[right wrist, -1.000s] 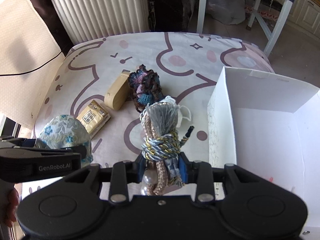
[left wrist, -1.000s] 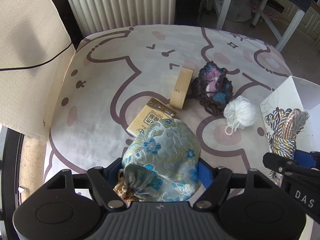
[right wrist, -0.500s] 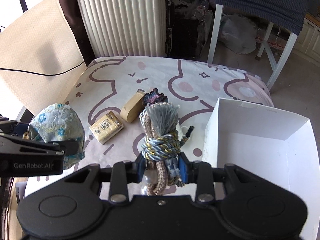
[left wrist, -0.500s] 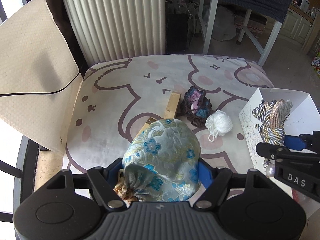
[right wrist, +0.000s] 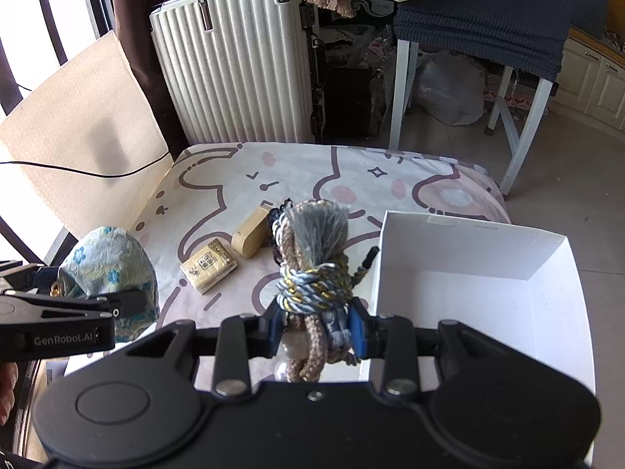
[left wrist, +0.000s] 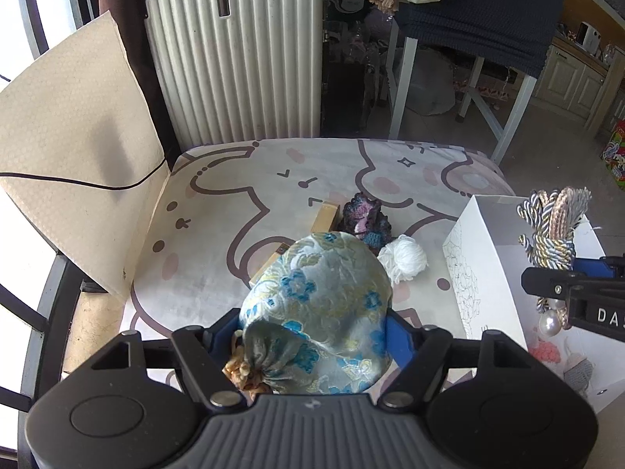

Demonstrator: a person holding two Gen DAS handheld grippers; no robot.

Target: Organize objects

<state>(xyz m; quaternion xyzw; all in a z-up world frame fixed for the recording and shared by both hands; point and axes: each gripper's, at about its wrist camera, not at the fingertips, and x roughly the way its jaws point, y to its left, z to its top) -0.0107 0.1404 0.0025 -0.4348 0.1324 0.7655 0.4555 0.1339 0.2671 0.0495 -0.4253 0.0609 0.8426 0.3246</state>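
Observation:
My left gripper [left wrist: 312,324] is shut on a blue floral brocade pouch [left wrist: 316,305], held above the near edge of the cartoon-print tabletop [left wrist: 234,203]; the pouch also shows in the right wrist view [right wrist: 109,273]. My right gripper [right wrist: 316,324] is shut on a knotted rope tassel [right wrist: 312,269] with pearl beads, held beside the left wall of the white box [right wrist: 508,258]. In the left wrist view the tassel [left wrist: 554,226] hangs over the box [left wrist: 476,269].
On the tabletop lie a wooden block [right wrist: 252,234], a small tan packet [right wrist: 209,265], a dark crocheted piece [left wrist: 365,221] and a white yarn ball [left wrist: 404,258]. A white ribbed suitcase [right wrist: 238,62] stands behind. A cream board [left wrist: 74,164] leans at the left.
Both grippers have risen and drawn back from the tabletop with their loads still held. The tabletop objects look smaller and farther. The tassel now sits nearer the box.

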